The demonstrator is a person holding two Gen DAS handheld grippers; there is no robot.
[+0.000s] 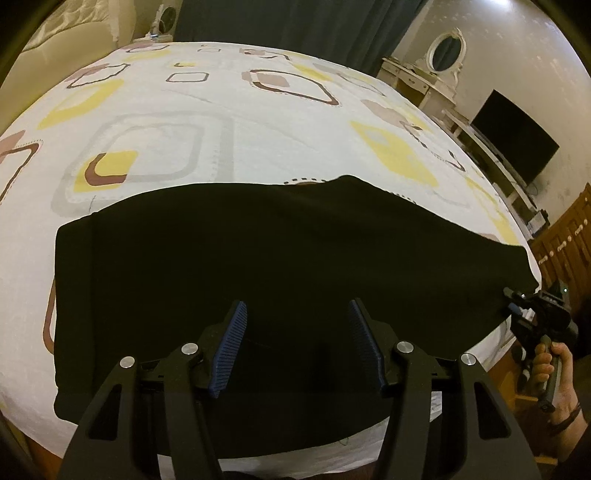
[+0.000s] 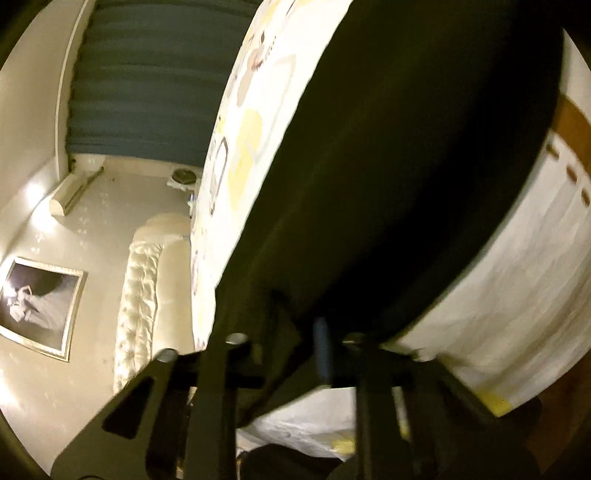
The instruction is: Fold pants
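A: Patterned cotton first, then: what is the biggest thing?

B: A bed point(image 1: 229, 122) with a white sheet printed in yellow, grey and brown squares fills the left wrist view. Beyond its far edge hangs a dark curtain point(image 1: 295, 22); at far right are a white dressing table point(image 1: 436, 70) with an oval mirror and a dark TV screen point(image 1: 517, 136).

A: And the pants?

B: The black pants point(image 1: 258, 266) lie spread flat across the near part of the bed, running left to right, with the right end at the bed's right edge.

A: The claws?

B: The left claw point(image 1: 297, 343) hovers above the near middle of the pants, its blue ribbed pads point(image 1: 229, 350) standing well apart with nothing gripped. The right claw point(image 1: 513, 299), carried by a hand point(image 1: 554, 369) at the right edge, sits at the pants' right end. In its own blurred view the right claw point(image 2: 323, 350) is closed tight; black cloth reaches it, but I cannot tell if it is pinched.
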